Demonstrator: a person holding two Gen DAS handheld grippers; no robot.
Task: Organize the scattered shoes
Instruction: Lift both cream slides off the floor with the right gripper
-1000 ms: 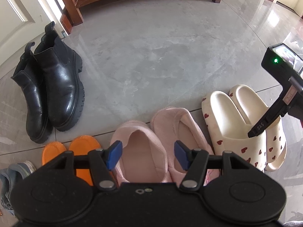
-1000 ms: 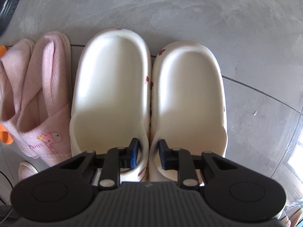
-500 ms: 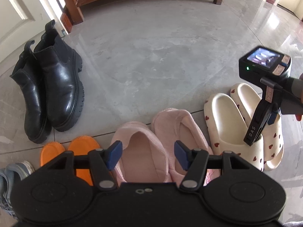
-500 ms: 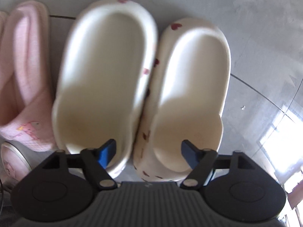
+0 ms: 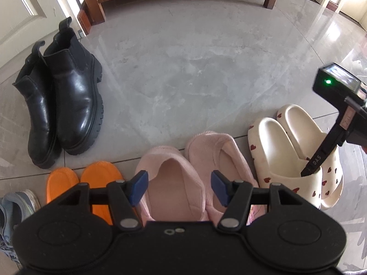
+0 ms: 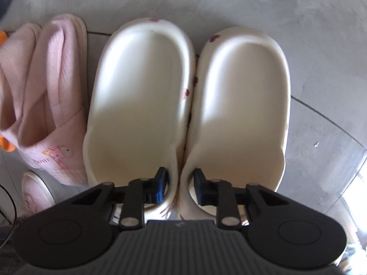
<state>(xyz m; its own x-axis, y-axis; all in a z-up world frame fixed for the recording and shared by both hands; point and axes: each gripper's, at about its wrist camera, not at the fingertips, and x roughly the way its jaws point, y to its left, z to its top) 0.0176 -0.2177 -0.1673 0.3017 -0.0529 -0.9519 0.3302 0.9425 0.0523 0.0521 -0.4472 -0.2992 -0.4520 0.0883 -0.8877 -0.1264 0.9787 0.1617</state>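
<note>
Two cream slippers with red hearts (image 6: 142, 91) stand side by side on the grey floor, also at the right of the left wrist view (image 5: 273, 146). My right gripper (image 6: 180, 183) reaches down into them, one pad inside each slipper. Its jaws are closing, and the pads pinch the two touching inner walls together. From the left it shows as a black finger dipping into the slippers (image 5: 312, 167). My left gripper (image 5: 179, 184) hangs open above a pair of pink fabric slippers (image 5: 176, 197), touching nothing.
The shoes form a row: a grey sneaker (image 5: 13, 208), orange slippers (image 5: 98, 174), the pink pair, the cream pair. Black boots (image 5: 75, 96) stand at the left by a white door (image 5: 20, 11). A wooden bench (image 5: 96, 4) lines the far side of the bare floor.
Half a second ago the right gripper's jaws stood wide over the cream slippers. They have come down and closed on the slippers' inner walls. The left gripper has stayed put.
</note>
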